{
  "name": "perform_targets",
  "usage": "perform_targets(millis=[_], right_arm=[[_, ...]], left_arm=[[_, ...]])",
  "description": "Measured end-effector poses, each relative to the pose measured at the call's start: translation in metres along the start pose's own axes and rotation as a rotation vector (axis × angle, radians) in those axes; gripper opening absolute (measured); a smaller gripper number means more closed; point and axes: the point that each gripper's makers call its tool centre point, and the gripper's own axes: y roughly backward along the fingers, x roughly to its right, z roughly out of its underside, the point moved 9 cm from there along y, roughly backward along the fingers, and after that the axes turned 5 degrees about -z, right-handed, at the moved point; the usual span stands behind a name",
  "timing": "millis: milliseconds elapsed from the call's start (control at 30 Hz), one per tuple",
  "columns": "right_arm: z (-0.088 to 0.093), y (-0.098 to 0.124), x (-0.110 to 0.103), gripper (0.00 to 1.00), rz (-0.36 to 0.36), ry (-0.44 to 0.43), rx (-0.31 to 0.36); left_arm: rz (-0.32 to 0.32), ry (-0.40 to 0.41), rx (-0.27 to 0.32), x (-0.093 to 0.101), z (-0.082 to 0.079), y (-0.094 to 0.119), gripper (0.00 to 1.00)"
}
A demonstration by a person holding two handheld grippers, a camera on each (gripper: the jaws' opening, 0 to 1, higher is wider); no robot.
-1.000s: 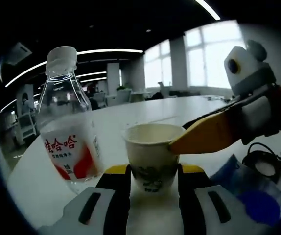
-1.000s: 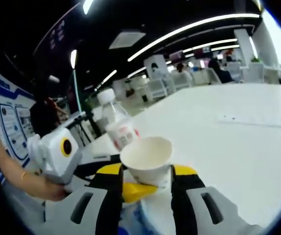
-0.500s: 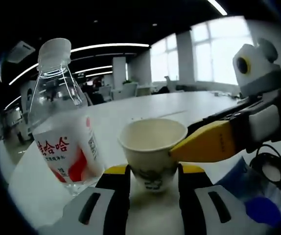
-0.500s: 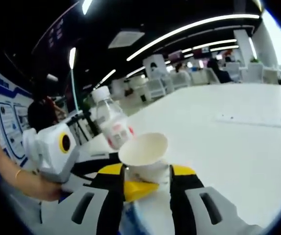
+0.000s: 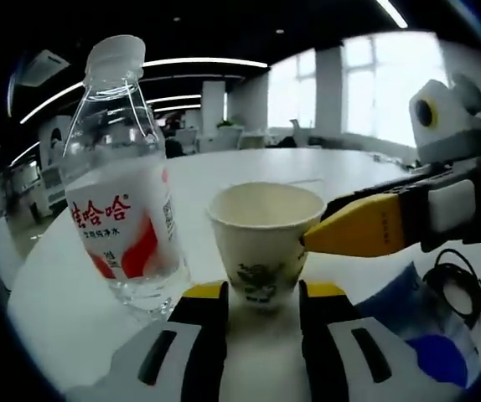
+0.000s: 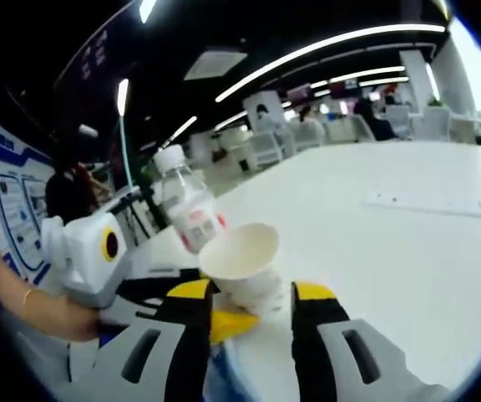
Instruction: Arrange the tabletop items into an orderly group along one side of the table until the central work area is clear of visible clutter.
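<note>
left claw [image 5: 261, 295]: paper cup [image 5: 265, 237] is flanked at its base by both jaws, contact cannot be told | right claw [image 6: 250, 295]: spread, cup [image 6: 242, 266] between jaws, one yellow tip at its rim | water bottle [image 5: 125, 186] is seen just left of cup | white worktop [image 6: 391, 251] lies open beyond, cable [image 5: 458, 285] is seen right

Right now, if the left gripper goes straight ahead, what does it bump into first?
Most likely the paper cup. It stands right between the left gripper's jaws. The water bottle stands off to one side, so it would probably be missed.
</note>
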Motion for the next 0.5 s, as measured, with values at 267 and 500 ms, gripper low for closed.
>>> perform_targets(millis=[267, 500], right_arm=[[0.002, -0.002, 0.001, 0.34, 0.012, -0.014, -0.011], [0.002, 0.004, -0.004, 0.38, 0.005, -0.016, -0.031]], left_arm=[[0.027, 0.041, -0.023, 0.001, 0.001, 0.007, 0.37], [0.031, 0.031, -0.035, 0.001, 0.000, 0.017, 0.44]])
